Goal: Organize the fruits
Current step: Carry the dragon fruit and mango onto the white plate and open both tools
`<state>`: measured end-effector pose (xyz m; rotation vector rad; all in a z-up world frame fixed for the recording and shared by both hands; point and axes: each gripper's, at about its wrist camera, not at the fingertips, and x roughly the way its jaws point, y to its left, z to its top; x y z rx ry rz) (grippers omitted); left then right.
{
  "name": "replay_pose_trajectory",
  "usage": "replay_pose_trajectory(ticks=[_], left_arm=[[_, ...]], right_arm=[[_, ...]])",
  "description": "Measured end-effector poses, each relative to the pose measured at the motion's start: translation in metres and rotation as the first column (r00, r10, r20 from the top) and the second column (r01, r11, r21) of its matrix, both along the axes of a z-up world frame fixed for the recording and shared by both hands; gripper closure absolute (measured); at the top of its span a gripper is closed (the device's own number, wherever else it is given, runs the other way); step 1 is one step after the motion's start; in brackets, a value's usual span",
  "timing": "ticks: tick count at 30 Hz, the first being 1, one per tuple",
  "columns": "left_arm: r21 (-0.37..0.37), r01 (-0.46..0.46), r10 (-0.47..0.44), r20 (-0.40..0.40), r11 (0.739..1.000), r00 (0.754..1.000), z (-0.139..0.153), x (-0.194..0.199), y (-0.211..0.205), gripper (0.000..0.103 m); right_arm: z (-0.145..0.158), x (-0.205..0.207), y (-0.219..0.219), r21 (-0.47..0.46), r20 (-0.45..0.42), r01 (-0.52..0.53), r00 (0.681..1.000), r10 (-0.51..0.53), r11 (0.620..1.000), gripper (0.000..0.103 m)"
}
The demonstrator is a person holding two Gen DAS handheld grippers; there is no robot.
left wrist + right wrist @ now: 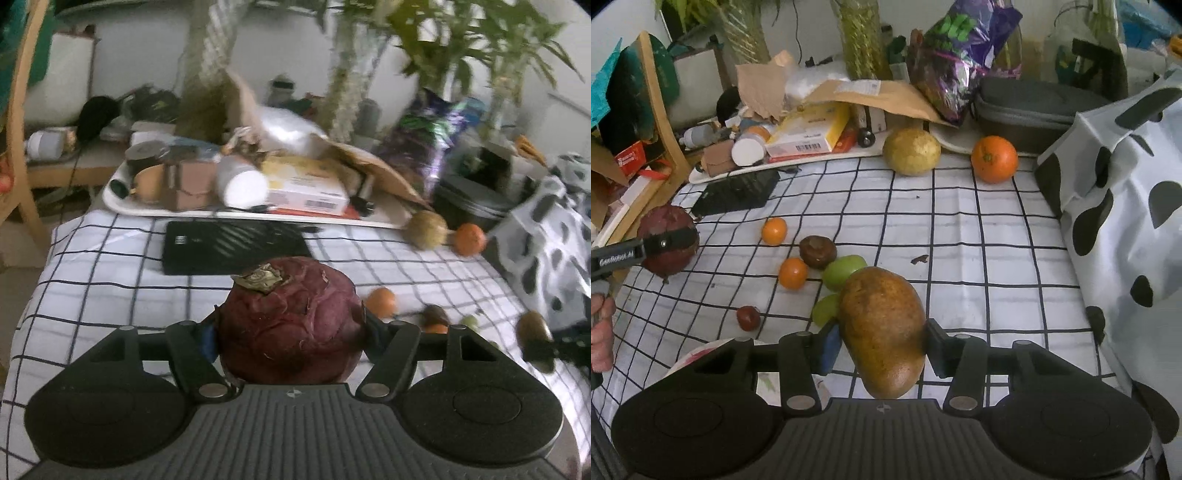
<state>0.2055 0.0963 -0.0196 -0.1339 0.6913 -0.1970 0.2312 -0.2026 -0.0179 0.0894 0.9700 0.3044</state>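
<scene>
Clearly, a dark red round fruit (291, 325) is clamped between the fingers of the left hand-held gripper (291, 332), in the lower middle of the left wrist view, above the checked cloth (110, 277). A brown oval fruit (882, 328) is clamped in the same way by the right hand-held gripper (882, 347), in the lower middle of the right wrist view. Just behind it, two green fruits (844, 271) are seen, one touching a dark brown round fruit (817, 251). Two small orange fruits (792, 272) are placed to the left of these, and a small dark red fruit (748, 317) lies in the lower left. Near the upper edge of the cloth, a yellow-green round fruit (911, 150) and a large orange (994, 158) are found, well apart from the group. A black flat device (737, 194) is laid in the upper left of the cloth, beside a white tray (746, 170) that is filled with boxes and paper. A spotted black-and-white bag (1126, 184) is standing at the right edge.
</scene>
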Motion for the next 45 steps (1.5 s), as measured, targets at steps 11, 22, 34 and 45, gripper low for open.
replay_pose_trajectory(ticks=[11, 22, 34, 45], left_arm=[[0.023, 0.136, -0.137, 0.037, 0.990, 0.990, 0.010, -0.045, -0.036, 0.035], [-0.030, 0.198, -0.197, 0.039, 0.980, 0.980, 0.016, -0.099, -0.061, 0.035], [0.128, 0.334, -0.331, -0.048, 0.934, 0.942, -0.007, -0.106, -0.113, 0.035], [0.147, 0.337, -0.323, -0.108, 0.930, 0.940, -0.014, -0.101, -0.115, 0.028]], right_arm=[[0.015, -0.034, 0.005, 0.057, 0.023, -0.003, 1.000, 0.001, 0.998, 0.054], [0.019, -0.073, 0.008, 0.092, 0.012, -0.014, 1.000, 0.013, 0.996, 0.054], [0.002, -0.086, 0.009, 0.098, -0.065, -0.004, 0.998, 0.011, 0.995, 0.054], [-0.005, -0.077, 0.010, 0.130, -0.118, 0.026, 0.993, -0.011, 0.991, 0.051]])
